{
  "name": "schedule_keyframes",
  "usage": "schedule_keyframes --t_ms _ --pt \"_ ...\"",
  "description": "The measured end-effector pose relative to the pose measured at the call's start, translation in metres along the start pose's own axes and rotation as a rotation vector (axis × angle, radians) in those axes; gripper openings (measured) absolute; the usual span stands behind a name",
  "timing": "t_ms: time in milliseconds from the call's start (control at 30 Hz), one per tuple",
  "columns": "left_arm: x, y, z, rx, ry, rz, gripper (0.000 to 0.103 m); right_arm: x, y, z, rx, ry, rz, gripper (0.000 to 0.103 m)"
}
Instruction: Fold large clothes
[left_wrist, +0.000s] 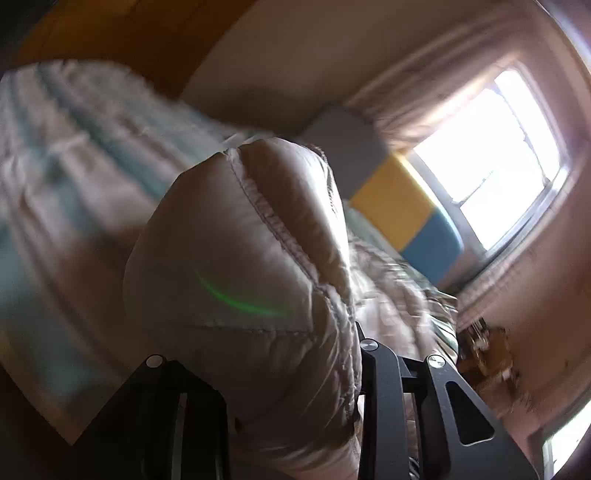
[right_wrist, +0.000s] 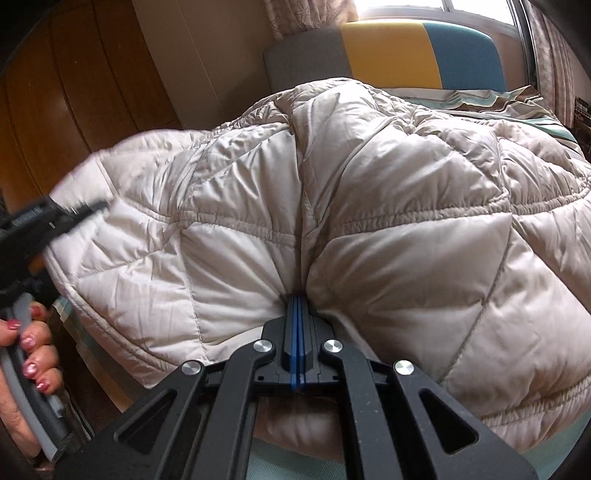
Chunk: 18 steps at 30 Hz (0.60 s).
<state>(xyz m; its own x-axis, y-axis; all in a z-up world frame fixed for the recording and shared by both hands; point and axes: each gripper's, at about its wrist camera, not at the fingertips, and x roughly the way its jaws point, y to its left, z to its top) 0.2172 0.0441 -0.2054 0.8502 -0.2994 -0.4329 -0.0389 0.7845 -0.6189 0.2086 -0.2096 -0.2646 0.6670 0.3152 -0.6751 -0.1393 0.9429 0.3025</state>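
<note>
A large beige quilted jacket (right_wrist: 332, 206) lies heaped on a bed (right_wrist: 546, 110), filling most of the right wrist view. The right gripper (right_wrist: 297, 306) points down into the near edge of the jacket, its blue-lined jaws pressed together with a fold of the padded cloth pinched between them; the fabric bulges up on both sides of the closed tips and puckers toward them along a seam.

The left gripper (right_wrist: 79, 210) shows at the left edge of that view, blurred, its black fingers reaching onto the jacket's left border. A hand (right_wrist: 26, 354) with painted nails grips its handle below, just beside the bed's edge.

From the left wrist camera, a thick puffed piece of the jacket (left_wrist: 240, 258) stands straight up out of the left gripper (left_wrist: 295, 362), hiding the tips. The black fingers sit close against the bundle on either side, so the jaws appear clamped on the jacket. A faint green streak of light crosses the cloth.

Behind the jacket stands a headboard (right_wrist: 388, 51) with grey, yellow and blue panels, then a bright window (left_wrist: 498, 155) with patterned curtains (right_wrist: 306, 14). A brown wooden wardrobe (right_wrist: 81, 92) lines the left side.
</note>
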Motion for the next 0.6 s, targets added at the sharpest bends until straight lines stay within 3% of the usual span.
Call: schedule_keyframes --t_ms 233,300,400,467,500,533,600 --pt "-0.018 -0.079 -0.008 0.269 -0.050 -0.144 0.030 -0.001 -0.004 0.002 0.027 -0.001 0.014 0.000" --pt "-0.019 -0.101 -0.014 0.374 -0.051 -0.158 0.030 -0.002 -0.009 0.004 0.050 0.000 0.041 0.001" --pt "-0.016 -0.117 -0.020 0.453 -0.048 -0.167 0.030 -0.014 -0.019 0.006 0.100 -0.016 0.086 0.006" --pt "-0.011 -0.122 -0.020 0.465 -0.038 -0.163 0.030 -0.030 -0.027 0.008 0.123 -0.052 0.097 0.031" --pt "-0.009 -0.123 -0.019 0.465 -0.032 -0.163 0.030 -0.040 -0.031 0.010 0.131 -0.078 0.094 0.038" --pt "-0.009 -0.121 -0.019 0.462 -0.028 -0.165 0.030 -0.051 -0.034 0.012 0.126 -0.106 0.071 0.045" --pt "-0.010 -0.122 -0.022 0.458 -0.025 -0.161 0.030 -0.070 -0.042 0.015 0.101 -0.134 -0.006 0.045"
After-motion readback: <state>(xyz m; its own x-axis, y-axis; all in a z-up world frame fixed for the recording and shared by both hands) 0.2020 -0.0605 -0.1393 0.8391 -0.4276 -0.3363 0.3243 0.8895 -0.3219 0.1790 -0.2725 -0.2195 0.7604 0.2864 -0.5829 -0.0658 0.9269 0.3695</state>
